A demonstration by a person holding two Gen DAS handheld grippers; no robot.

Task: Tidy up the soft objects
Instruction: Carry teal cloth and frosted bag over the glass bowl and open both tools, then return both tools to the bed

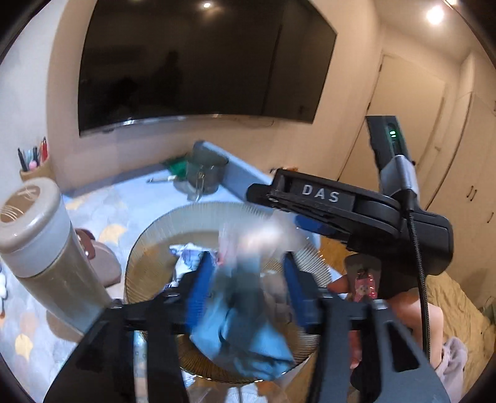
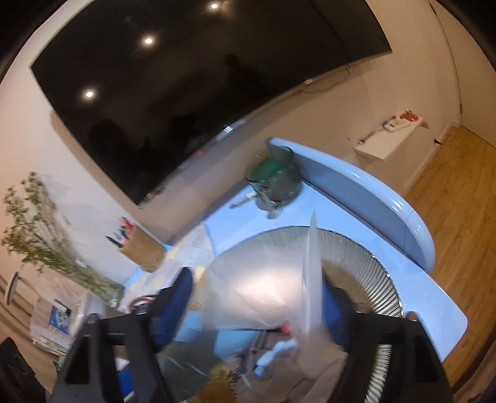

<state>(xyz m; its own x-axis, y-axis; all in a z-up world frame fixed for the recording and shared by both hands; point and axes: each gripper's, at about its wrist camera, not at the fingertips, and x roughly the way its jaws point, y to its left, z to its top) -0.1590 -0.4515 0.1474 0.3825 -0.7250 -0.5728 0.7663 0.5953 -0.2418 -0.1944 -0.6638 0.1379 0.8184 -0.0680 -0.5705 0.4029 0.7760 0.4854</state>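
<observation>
Right gripper blurred, blue pads spread either side of a clear plastic bag, ribbed round basket beneath on a blue table, green-filled glass cup beyond, dark wall screen, pen holder at left.

Warm, even room light comes from ceiling spotlights, mirrored as glare dots in the dark television screen. Both fisheye views bend strongly at the black-vignetted edges (straight walls curve). Motion blur smears the clear plastic bag and nearby foreground.
</observation>
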